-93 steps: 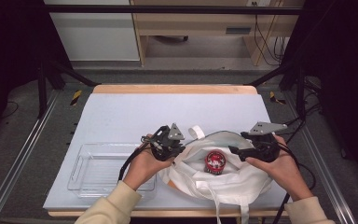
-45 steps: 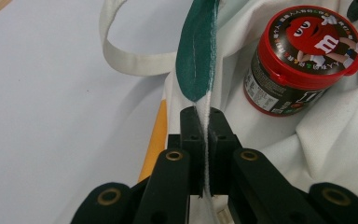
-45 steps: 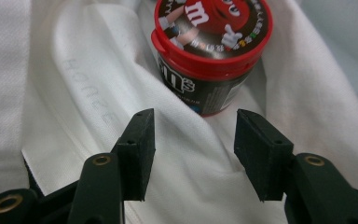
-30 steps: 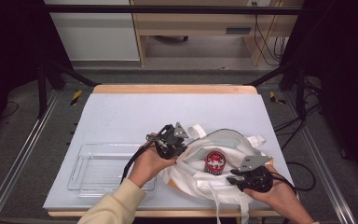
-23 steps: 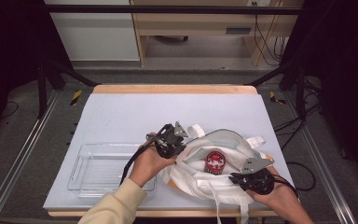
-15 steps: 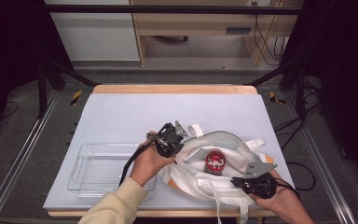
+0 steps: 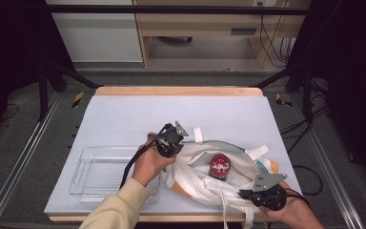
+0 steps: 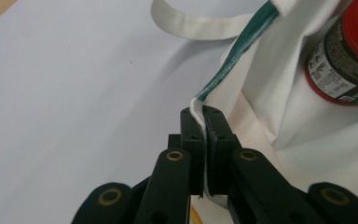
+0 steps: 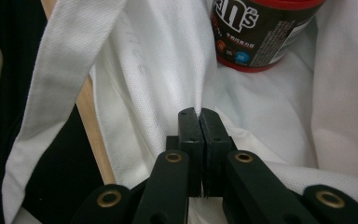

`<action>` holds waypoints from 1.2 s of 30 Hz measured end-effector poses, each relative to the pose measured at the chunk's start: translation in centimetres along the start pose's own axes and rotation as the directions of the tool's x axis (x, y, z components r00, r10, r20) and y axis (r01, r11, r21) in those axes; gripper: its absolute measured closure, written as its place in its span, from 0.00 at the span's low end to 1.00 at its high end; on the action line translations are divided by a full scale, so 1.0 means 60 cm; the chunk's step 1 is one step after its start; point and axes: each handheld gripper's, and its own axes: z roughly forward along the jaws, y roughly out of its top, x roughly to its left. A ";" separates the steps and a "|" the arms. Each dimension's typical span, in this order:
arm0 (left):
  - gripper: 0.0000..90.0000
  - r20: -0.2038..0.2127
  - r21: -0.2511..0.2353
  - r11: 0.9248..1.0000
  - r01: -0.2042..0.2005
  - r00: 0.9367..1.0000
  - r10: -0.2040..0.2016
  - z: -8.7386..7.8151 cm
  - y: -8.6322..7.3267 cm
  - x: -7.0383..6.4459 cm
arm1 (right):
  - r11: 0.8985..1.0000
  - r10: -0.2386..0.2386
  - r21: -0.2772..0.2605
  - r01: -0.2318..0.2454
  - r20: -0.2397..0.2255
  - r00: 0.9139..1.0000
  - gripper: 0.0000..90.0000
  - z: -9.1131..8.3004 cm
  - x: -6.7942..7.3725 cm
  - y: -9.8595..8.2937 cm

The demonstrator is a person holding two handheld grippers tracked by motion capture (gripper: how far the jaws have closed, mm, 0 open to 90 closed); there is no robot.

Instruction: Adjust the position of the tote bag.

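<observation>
A white cloth tote bag (image 7: 205, 183) lies open at the table's near right, with a red-lidded dark jar (image 7: 219, 165) standing inside. My left gripper (image 7: 175, 143) is shut on the bag's left rim; in the left gripper view the green-trimmed hem (image 8: 223, 70) runs up from between the jaws (image 8: 204, 116), and the jar (image 8: 345, 56) is to the right. My right gripper (image 7: 246, 193) is shut on the bag's near right edge, by the table's front. In the right gripper view white fabric (image 9: 168, 70) is pinched at the gripper tips (image 9: 198, 114), with the jar (image 9: 256, 32) just beyond.
A clear plastic tray (image 7: 100, 171) sits at the near left, beside the left hand. The bag's straps (image 7: 198, 134) trail onto the grey tabletop (image 7: 171, 109); one strap (image 9: 60, 93) hangs over the wooden front edge (image 9: 93, 135).
My right gripper has moved from the bag's far right rim toward the person and down to the near edge, and is now shut on fabric there. The left gripper has held still.
</observation>
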 end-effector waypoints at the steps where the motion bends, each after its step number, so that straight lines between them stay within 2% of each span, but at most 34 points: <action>1: 0.98 -0.005 0.010 1.000 0.004 1.000 -0.004 0.004 -0.001 0.002 | 1.000 -0.002 -0.001 0.002 -0.003 1.000 1.00 0.001 0.000 -0.001; 12: 0.97 -0.032 0.063 0.998 -0.018 0.999 0.020 0.021 -0.004 0.005 | 1.000 0.010 0.002 -0.010 -0.013 1.000 1.00 0.013 -0.005 -0.009; 17: 0.97 -0.009 0.033 0.999 -0.017 1.000 0.017 0.011 -0.002 -0.002 | 0.999 0.034 -0.010 -0.034 0.003 0.999 0.95 0.005 -0.006 0.001; 19: 0.98 -0.001 0.020 1.000 -0.010 1.000 0.010 0.008 -0.003 -0.002 | 0.999 0.040 -0.020 -0.039 0.009 0.999 0.88 0.000 -0.008 0.007; 21: 0.98 0.008 0.004 1.000 -0.003 1.000 0.003 0.005 -0.003 -0.002 | 0.998 0.040 -0.039 -0.039 0.035 0.999 0.80 -0.014 -0.011 0.020; 23: 0.98 0.012 -0.004 1.000 0.001 1.000 0.000 0.003 -0.004 -0.003 | 0.998 0.041 -0.047 -0.039 0.039 0.998 0.78 -0.017 -0.013 0.023; 24: 0.98 0.010 -0.006 1.000 -0.001 1.000 0.001 0.003 -0.005 -0.003 | 0.997 0.043 -0.060 -0.039 0.065 0.997 0.76 -0.030 -0.018 0.035; 26: 0.98 0.013 -0.013 1.000 0.004 1.000 -0.004 0.001 -0.005 -0.005 | 0.997 0.045 -0.067 -0.040 0.076 0.996 0.75 -0.034 -0.020 0.040; 28: 0.98 0.011 -0.016 1.000 0.001 1.000 -0.001 0.000 -0.006 -0.007 | 0.995 0.051 -0.095 -0.040 0.123 0.991 0.75 -0.046 -0.028 0.054; 30: 0.98 0.015 -0.021 1.000 -0.001 1.000 0.001 -0.001 -0.007 -0.007 | 0.992 0.066 -0.119 -0.045 0.178 0.982 0.76 -0.056 -0.038 0.065; 31: 0.98 0.017 -0.026 1.000 -0.001 1.000 0.002 -0.002 -0.008 -0.007 | 0.987 0.077 -0.155 -0.046 0.201 0.977 0.76 -0.065 -0.045 0.074; 32: 0.98 0.017 -0.026 1.000 -0.001 1.000 0.002 -0.002 -0.008 -0.007 | 0.987 0.077 -0.155 -0.046 0.201 0.977 0.76 -0.065 -0.045 0.074; 33: 0.98 0.017 -0.030 1.000 0.002 1.000 -0.002 -0.003 -0.008 -0.008 | 0.983 0.084 -0.176 -0.043 0.230 0.970 0.74 -0.072 -0.051 0.083; 34: 0.98 0.018 -0.032 0.999 0.002 1.000 -0.001 -0.003 -0.009 -0.008 | 0.981 0.087 -0.188 -0.042 0.238 0.967 0.73 -0.073 -0.053 0.086; 36: 0.98 0.016 -0.035 0.999 0.002 1.000 -0.001 -0.004 -0.010 -0.009 | 0.980 0.090 -0.197 -0.042 0.246 0.965 0.71 -0.076 -0.055 0.090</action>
